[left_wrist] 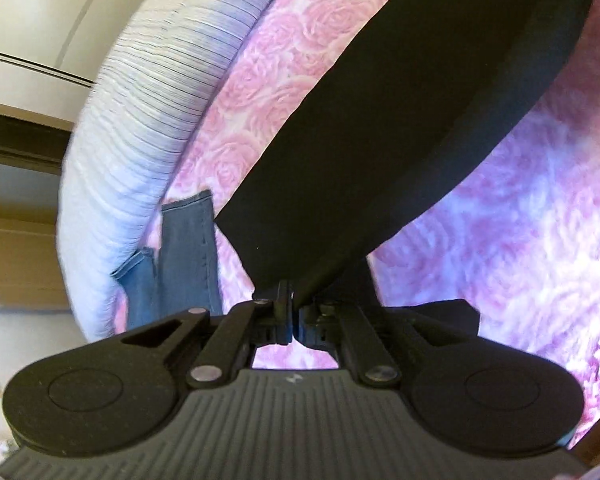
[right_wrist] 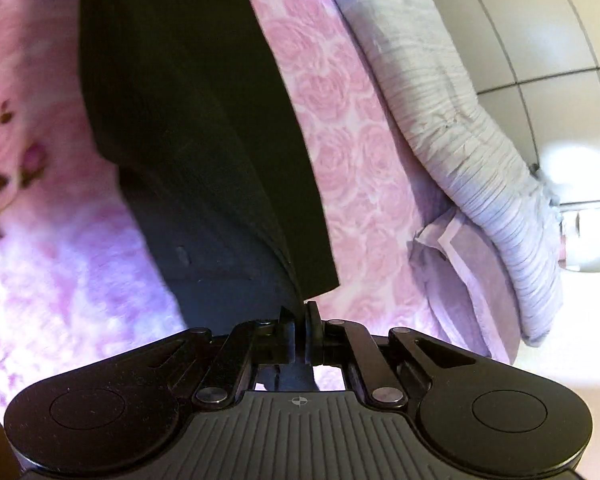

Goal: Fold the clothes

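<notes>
A black garment (left_wrist: 380,128) hangs stretched above a bed with a pink rose-patterned cover (left_wrist: 260,80). My left gripper (left_wrist: 291,300) is shut on one corner of the garment, which runs up and to the right from the jaws. In the right wrist view the same black garment (right_wrist: 188,120) runs up and to the left. My right gripper (right_wrist: 301,312) is shut on its other corner. The garment is folded double along the held edge and lifted off the cover (right_wrist: 340,140).
Blue jeans (left_wrist: 184,260) lie on the bed at the left, beside a rolled white striped blanket (left_wrist: 148,120). The blanket (right_wrist: 460,140) also runs along the far edge in the right wrist view, with a lilac pillow (right_wrist: 472,272) beside it. A pale wall lies beyond.
</notes>
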### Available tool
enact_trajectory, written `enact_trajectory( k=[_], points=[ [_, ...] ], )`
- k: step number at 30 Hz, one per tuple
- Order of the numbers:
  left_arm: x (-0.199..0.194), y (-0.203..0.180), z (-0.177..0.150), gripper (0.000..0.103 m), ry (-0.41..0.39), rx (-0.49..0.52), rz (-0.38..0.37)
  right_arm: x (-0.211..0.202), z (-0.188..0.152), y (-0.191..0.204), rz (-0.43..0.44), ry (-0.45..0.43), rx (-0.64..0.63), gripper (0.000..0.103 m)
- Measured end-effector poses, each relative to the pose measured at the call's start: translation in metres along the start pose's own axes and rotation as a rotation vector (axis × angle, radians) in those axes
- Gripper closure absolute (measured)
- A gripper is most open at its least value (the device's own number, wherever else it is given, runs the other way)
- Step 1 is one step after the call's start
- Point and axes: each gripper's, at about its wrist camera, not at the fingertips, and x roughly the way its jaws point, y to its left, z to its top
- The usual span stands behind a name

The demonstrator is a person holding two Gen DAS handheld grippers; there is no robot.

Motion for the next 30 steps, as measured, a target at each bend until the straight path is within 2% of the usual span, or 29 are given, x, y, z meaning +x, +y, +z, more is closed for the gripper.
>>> enact_trajectory(
  k=[7,14,19,22,23,25,26,27,30],
  points=[
    [0.066,0.057,0.047,0.101,0.029,0.016,-0.123,0.064,0.049,-0.049,0.071,0.067,0.027,0.101],
    [0.136,0.089,0.102,0.1,0.1,0.034,-0.18,0.147,0.07,-0.091,0.159,0.091,0.057,0.101],
    [0.192,0.091,0.131,0.1,0.169,0.033,-0.19,0.198,0.077,-0.101,0.23,0.093,0.053,0.101],
    [0.222,0.083,0.145,0.1,0.195,0.014,-0.163,0.225,0.076,-0.101,0.253,0.088,0.081,0.1],
    [0.23,0.08,0.149,0.097,0.203,0.003,-0.144,0.233,0.075,-0.101,0.251,0.08,0.092,0.098],
    [0.243,0.075,0.154,0.09,0.217,-0.026,-0.089,0.245,0.074,-0.099,0.203,0.07,0.125,0.083],
    [0.246,0.074,0.155,0.082,0.221,-0.045,-0.06,0.248,0.073,-0.099,0.169,0.071,0.149,0.068],
    [0.249,0.073,0.156,0.076,0.224,-0.066,-0.033,0.248,0.07,-0.101,0.137,0.078,0.196,0.059],
    [0.246,0.078,0.155,0.071,0.225,-0.123,-0.001,0.241,0.054,-0.113,0.075,0.098,0.396,0.054]
  ],
)
